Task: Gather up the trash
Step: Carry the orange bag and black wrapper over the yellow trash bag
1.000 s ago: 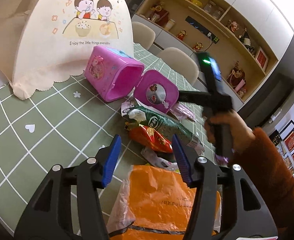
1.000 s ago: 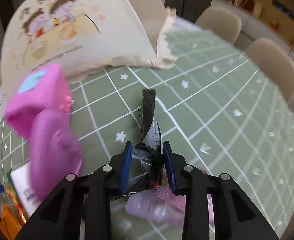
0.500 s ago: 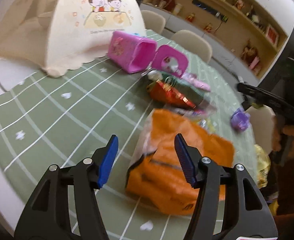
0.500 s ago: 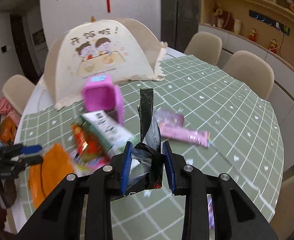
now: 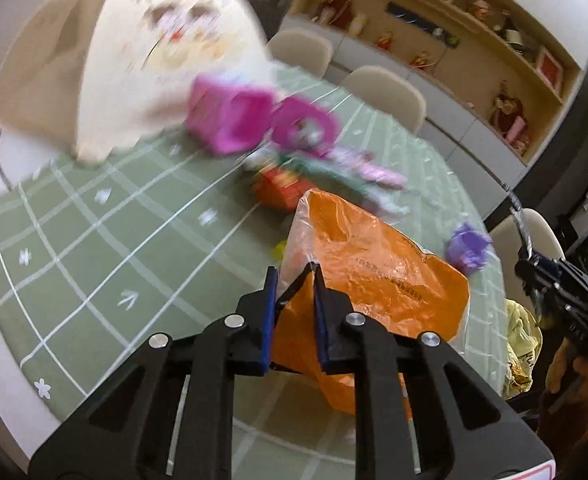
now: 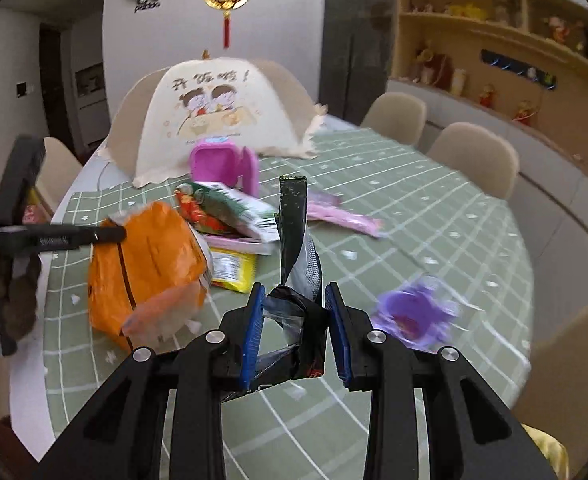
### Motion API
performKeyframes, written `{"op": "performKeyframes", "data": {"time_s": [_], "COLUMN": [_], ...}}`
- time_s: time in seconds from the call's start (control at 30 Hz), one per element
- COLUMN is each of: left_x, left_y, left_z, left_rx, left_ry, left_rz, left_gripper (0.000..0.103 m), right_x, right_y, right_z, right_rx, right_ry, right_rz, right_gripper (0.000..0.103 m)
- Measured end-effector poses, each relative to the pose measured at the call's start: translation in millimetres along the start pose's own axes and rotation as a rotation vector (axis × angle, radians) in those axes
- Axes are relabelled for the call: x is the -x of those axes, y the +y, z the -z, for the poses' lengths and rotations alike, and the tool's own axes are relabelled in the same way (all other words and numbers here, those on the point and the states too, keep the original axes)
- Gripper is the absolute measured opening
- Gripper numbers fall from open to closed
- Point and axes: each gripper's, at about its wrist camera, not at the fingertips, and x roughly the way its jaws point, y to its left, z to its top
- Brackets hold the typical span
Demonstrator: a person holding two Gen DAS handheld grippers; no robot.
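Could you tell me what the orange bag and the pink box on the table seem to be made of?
The orange bag looks like thin, glossy plastic film: it crinkles and its edges are translucent. The pink box looks like moulded hard plastic, smooth and opaque with rounded corners.

Both wrist views angled down, close, sharing orange bag [image 5: 373,264]

Left gripper [image 5: 292,280], right gripper [image 6: 292,296]: black angular plastic arms, round silver screws. Blue ribbed pads [image 6: 252,328] lining the fingers. Rust-brown sleeve [image 5: 561,432] at four o'clock.
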Motion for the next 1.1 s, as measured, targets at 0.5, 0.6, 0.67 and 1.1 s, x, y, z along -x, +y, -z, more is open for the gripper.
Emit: {"op": "performKeyframes", "data": {"time_s": [0.5,0.6,0.67,1.1], "left_x": [-11.7,-31.2,-43.9,-117.0], "left_y": [-213.2,-263.0,-293.4,-427.8], "left_z": [22.1,40.0,51.3,95.3], "left_rx": [-0.313,-0.382,-0.428,-0.552], "left_ry": [-0.046,0.015,0.047,0.115], "left_rz": [0.256,0.315,0.342,0.392], "left_gripper": [0.015,0.015,0.015,0.015], "right_x": [129.8,149.6,160.6,189.4], "right_y": [-110.3,-136.9,-151.7,-231.6], "right_z": [103.0,128.2,142.7,212.5], "right_rx": [-0.174,-0.236,-0.269,-0.447], "right_ry": [-0.057,-0.051,-0.048,-0.041], "right_rz": [0.243,0.294,0.322,0.421], "right_gripper": [0.030,0.030,0.030,0.030]}}
